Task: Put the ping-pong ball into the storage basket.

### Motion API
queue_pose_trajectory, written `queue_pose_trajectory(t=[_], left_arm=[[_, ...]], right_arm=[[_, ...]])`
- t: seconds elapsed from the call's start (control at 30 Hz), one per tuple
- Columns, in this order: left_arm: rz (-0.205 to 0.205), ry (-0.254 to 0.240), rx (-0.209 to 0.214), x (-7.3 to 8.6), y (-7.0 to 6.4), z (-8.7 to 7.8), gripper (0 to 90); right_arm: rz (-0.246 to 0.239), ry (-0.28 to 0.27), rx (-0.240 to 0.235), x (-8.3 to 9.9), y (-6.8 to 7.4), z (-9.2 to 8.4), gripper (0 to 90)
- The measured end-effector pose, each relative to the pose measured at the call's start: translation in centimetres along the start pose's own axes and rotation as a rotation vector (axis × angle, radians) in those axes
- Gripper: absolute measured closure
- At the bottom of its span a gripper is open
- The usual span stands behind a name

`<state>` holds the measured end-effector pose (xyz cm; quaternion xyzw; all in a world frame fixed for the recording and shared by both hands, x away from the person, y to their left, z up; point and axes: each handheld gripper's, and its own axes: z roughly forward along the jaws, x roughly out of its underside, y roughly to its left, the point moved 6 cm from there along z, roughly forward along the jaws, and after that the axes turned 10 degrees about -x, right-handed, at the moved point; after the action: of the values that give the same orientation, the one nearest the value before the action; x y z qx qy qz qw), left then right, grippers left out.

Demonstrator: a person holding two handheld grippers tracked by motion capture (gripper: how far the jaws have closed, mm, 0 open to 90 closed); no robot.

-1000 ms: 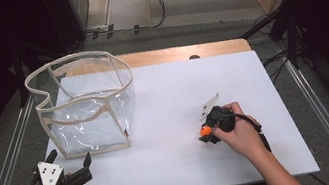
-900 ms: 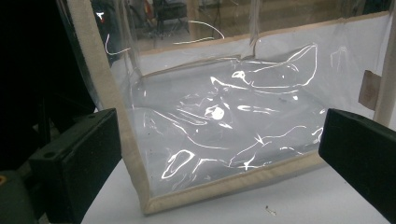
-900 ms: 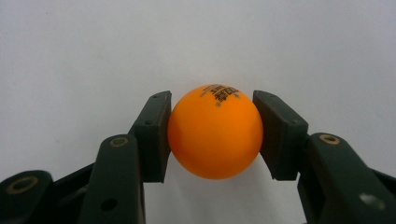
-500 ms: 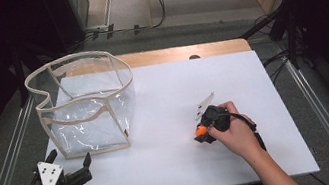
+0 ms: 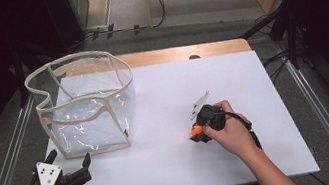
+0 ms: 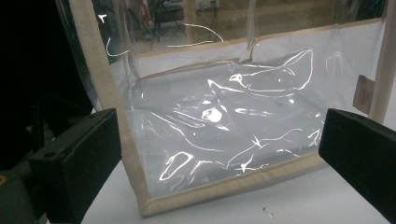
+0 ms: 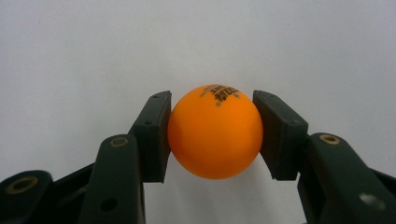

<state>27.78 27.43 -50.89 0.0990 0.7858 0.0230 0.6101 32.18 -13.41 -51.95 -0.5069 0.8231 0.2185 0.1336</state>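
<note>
right tongs (image 7: pixel 212 135) clamp orange ball (image 7: pixel 215 131) | clear bag (image 5: pixel 84 103) well apart

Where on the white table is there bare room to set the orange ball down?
Bare: the stretch between the clear bag and the right gripper, the far right corner of the white table, and the near edge between both hands. Crowded: the left side, around the bag and left gripper.

left gripper (image 6: pixel 219 154): two black jaws spread wide apart, one at each lower corner, nothing between them
clear plastic bin with beige fabric edging (image 6: pixel 224 126): upright just ahead of the jaws, near corner at lower left, crinkled walls with glare
white bench top (image 6: pixel 280 205): under the bin
small speck (image 6: pixel 266 212): on bench just before the bin's bottom edge
</note>
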Motion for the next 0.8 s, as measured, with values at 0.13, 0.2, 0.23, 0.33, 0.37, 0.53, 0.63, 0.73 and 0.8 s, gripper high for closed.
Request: queue_pose_trajectory(t=[0.13,0.2,0.23,0.33,0.37,0.53,0.63,0.73,0.8], left_arm=[[-0.005,-0.005,0.003,0.0,0.1,-0.1,0.0],[-0.008,-0.004,0.006,0.0,0.1,-0.1,0.0],[-0.012,-0.005,0.006,0.0,0.1,-0.1,0.0],[-0.018,-0.009,0.006,-0.1,0.1,-0.1,0.0],[-0.016,-0.009,0.007,-0.1,0.1,-0.1,0.0],[-0.019,-0.011,0.009,-0.1,0.1,-0.1,0.0],[-0.02,-0.011,0.01,-0.1,0.2,-0.1,0.0],[-0.019,-0.01,0.008,-0.1,0.1,-0.1,0.0],[-0.012,-0.008,0.009,-0.1,0.1,-0.1,0.0]], right_arm=[[-0.021,0.002,-0.006,-0.9,0.1,0.2,47.7],[-0.027,0.005,-0.008,-1.3,0.2,0.4,47.6],[-0.033,0.003,-0.012,-1.6,0.3,0.4,47.6],[-0.042,0.007,-0.012,-2.2,0.4,0.6,47.6],[-0.037,0.009,-0.01,-2.3,0.4,0.6,47.6],[-0.054,0.017,-0.013,-3.0,0.5,0.8,47.6],[-0.06,0.008,-0.016,-3.5,0.6,0.9,47.6],[-0.057,0.021,-0.01,-3.7,0.6,0.9,47.6],[-0.069,0.027,-0.008,-3.9,0.6,1.0,47.6]])
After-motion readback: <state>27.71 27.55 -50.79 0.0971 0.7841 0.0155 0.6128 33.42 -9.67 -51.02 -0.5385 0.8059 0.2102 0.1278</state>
